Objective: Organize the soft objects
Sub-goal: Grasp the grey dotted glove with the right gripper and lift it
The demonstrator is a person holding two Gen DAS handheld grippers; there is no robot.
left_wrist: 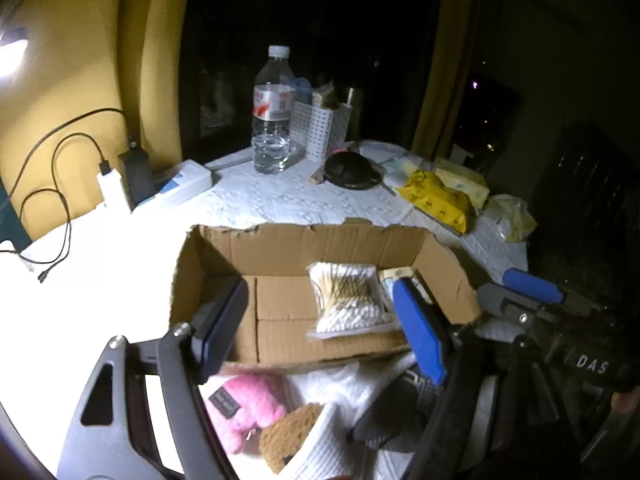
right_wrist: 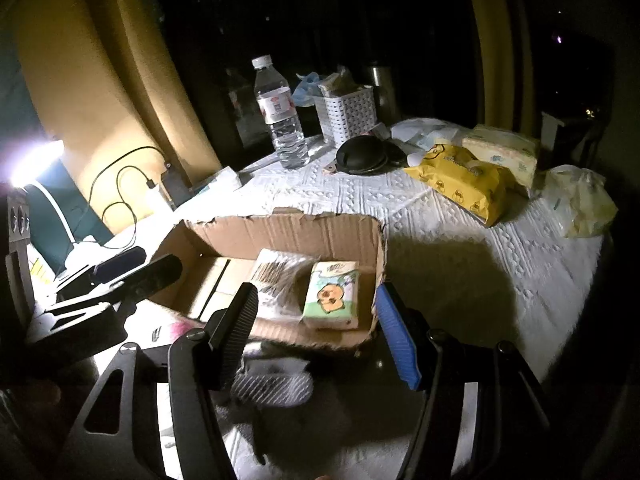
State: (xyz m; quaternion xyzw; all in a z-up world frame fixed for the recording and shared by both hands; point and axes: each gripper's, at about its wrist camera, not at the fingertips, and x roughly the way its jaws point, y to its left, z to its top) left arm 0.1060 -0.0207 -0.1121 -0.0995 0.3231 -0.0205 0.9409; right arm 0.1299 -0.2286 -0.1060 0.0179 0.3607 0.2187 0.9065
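Your left gripper point(left_wrist: 320, 328) hangs over the near edge of the torn cardboard box point(right_wrist: 296, 232), its jaws spread wide and holding nothing. Your right gripper point(right_wrist: 316, 328) does the same from the box's right side, jaws wide and empty.

Inside the box, a bag of cotton swabs point(left_wrist: 348, 300) leans beside a tissue pack point(right_wrist: 332, 296) printed with a cartoon animal; the two are touching.

In front of the box, under your left gripper, soft things lie heaped: a pink plush item point(left_wrist: 244, 404), a white knit cloth point(left_wrist: 320, 440) wrapped around something brown, and what may be a grey slipper point(right_wrist: 272, 388), though the view there is dim and blurred.

Farther back on the white tablecloth point(right_wrist: 460, 240) stand a water bottle point(right_wrist: 280, 116) and a white perforated basket point(right_wrist: 348, 112), with a yellow wipes pack point(right_wrist: 464, 184) well off to the right.
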